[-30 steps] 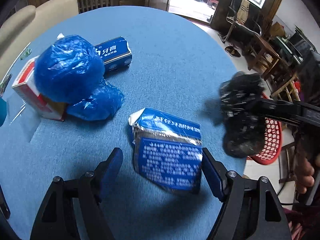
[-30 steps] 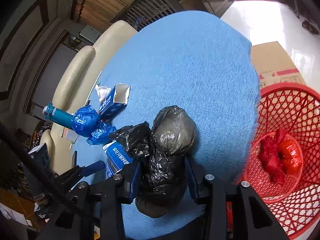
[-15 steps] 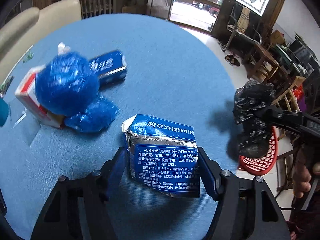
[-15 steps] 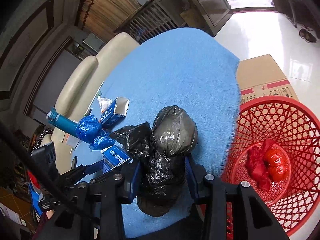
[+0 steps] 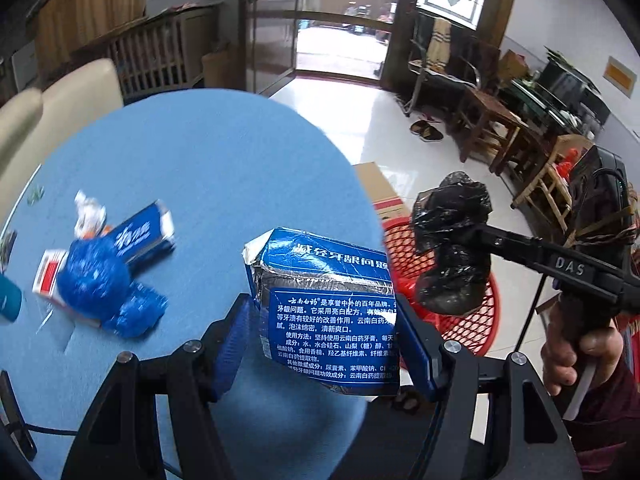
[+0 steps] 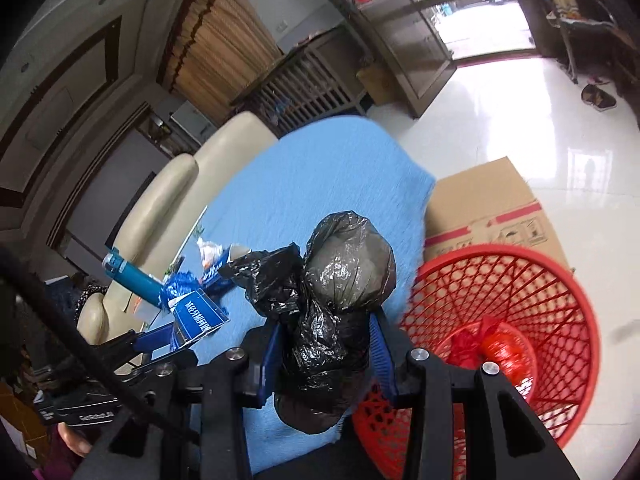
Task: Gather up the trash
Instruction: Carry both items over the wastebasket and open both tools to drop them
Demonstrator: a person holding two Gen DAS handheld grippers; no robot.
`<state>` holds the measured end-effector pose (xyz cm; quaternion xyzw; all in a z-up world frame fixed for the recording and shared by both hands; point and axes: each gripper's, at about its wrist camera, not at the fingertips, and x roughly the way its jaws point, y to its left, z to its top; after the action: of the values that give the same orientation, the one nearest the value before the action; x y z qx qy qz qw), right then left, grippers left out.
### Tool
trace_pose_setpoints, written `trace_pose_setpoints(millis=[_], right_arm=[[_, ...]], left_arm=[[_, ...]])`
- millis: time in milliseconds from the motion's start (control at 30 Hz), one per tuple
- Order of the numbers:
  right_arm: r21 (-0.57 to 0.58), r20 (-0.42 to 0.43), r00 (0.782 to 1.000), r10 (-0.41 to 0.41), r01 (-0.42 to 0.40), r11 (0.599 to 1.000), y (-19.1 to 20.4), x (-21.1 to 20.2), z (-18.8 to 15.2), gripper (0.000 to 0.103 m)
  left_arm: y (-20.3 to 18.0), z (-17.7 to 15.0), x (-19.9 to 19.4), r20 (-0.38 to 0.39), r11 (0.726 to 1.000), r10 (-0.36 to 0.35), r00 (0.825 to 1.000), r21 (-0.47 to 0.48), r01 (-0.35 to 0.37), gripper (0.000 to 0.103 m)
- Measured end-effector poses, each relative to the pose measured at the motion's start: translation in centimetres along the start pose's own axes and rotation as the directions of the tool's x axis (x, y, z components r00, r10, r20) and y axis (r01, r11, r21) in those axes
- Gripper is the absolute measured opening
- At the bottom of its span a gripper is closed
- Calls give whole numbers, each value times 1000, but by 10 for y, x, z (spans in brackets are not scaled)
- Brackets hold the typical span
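My left gripper [image 5: 324, 332] is shut on a crumpled blue toothpaste box [image 5: 328, 308] and holds it above the right edge of the round blue table [image 5: 208, 168]. My right gripper [image 6: 326, 344] is shut on a knotted black trash bag [image 6: 332, 304], held at the table's edge beside a red mesh basket [image 6: 532, 304]. The bag [image 5: 452, 248] and basket [image 5: 472, 324] also show in the left wrist view. The basket holds a red bag [image 6: 496, 344].
On the table lie a blue plastic bag [image 5: 96, 284], a red and white box [image 5: 50, 276], a second blue toothpaste box [image 5: 144, 234] and a crumpled wrapper [image 5: 90, 214]. A cardboard box [image 6: 488, 208] sits on the floor behind the basket. Cream chairs [image 6: 192, 184] stand behind the table.
My left gripper closed on the blue toothpaste box and lifted it off the table toward the right edge. My right gripper carried the black bag toward the red basket.
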<state>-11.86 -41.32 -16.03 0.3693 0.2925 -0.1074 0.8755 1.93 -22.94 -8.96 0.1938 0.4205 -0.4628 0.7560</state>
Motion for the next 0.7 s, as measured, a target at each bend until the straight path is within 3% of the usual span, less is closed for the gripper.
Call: trace_pose_setpoints(millis=[367,700], right_arm=[[31,85,995,-46,44,999,-29,-42,7,43],[70,94,995,-44,37,997,-48,-57,7,43]], left_arm=[[-61,31,13,-6,990,-38,999,134,39,70],[-98,43,32,-48,981,-40,998,189,48,71]])
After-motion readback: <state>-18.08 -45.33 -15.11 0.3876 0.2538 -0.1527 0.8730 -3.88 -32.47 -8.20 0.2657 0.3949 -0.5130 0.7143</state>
